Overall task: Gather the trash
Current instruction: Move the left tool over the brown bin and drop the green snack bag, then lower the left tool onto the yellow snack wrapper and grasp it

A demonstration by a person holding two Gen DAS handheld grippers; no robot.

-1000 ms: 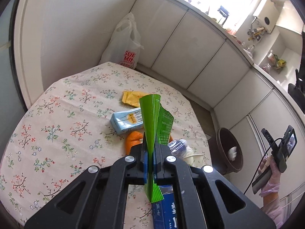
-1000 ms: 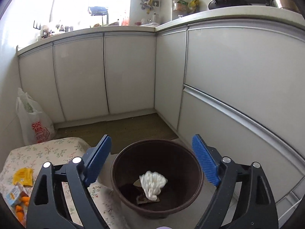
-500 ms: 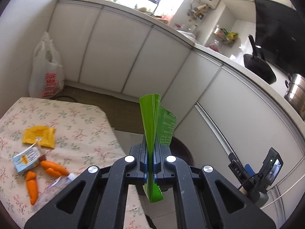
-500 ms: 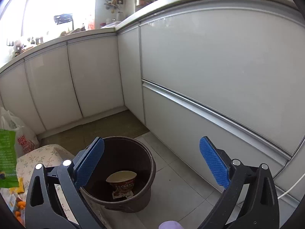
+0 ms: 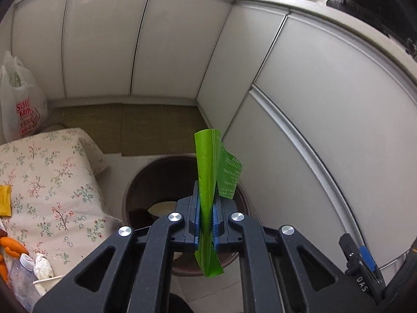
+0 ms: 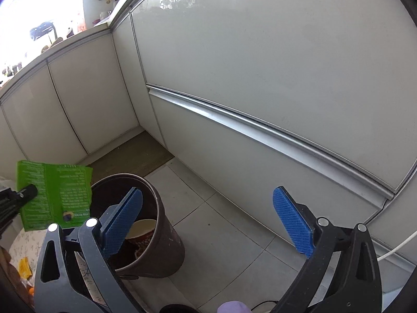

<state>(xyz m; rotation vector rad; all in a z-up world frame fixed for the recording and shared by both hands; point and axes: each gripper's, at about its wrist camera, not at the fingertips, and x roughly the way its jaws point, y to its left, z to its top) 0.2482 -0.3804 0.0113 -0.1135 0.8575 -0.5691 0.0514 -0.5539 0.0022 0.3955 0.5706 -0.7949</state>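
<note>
My left gripper is shut on a green wrapper and holds it upright above the brown bin on the floor. The wrapper also shows at the left of the right wrist view, over the bin. A paper cup lies inside the bin. My right gripper is open and empty, to the right of the bin and above the floor tiles.
The floral-cloth table stands left of the bin with a yellow wrapper, carrots, a plastic bottle and a crumpled tissue. A white shopping bag stands by the cabinets.
My left gripper swung right from the table with the green wrapper, now over the bin. My right gripper moved right, away from the bin.
</note>
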